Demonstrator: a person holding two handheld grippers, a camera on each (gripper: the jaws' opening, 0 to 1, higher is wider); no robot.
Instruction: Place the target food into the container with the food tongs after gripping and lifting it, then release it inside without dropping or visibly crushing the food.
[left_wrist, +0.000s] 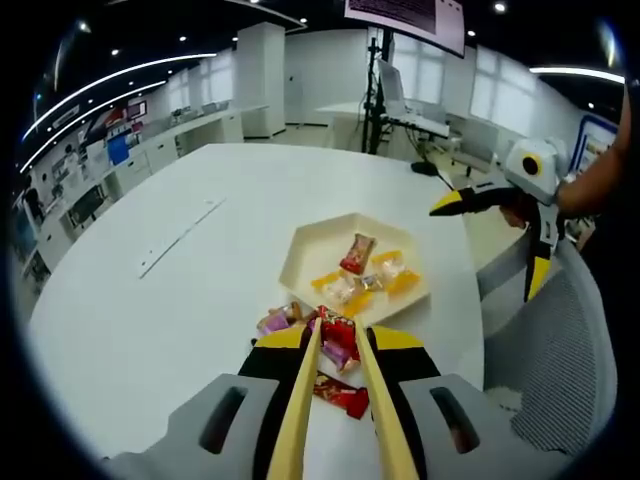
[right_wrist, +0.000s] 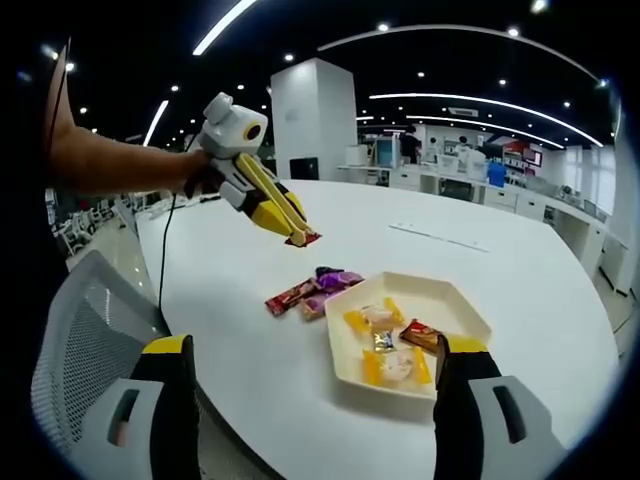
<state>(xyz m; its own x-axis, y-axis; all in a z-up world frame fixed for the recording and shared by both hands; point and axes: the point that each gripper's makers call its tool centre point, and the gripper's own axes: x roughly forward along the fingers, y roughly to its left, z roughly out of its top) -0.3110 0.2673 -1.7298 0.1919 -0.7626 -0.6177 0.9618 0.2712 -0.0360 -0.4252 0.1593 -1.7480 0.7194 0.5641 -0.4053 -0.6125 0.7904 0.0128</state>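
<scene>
A: While the white table carries everything, where does the food sit against the container?

B: The hexagonal white tray lies near the table edge closest to the person, already holding several wrapped sweets. Just beside it, on the side toward the left gripper, a small heap of loose candies rests on the bare table.

A: And the target?

B: A red-wrapped candy is lifted clear of the table, pinched at the tips of the yellow tongs that the left gripper carries. Its fingers are clamped round the tong arms, pressing them nearly together.

A: Which way must it travel?

B: In the left gripper view the tray lies straight ahead of the tong tips, past the heap, so I judge a short forward carry and a gentle easing open.

A: The right gripper?

B: Its fingers stand wide apart, holding nothing, hovering above the table edge with the tray between them.
</scene>
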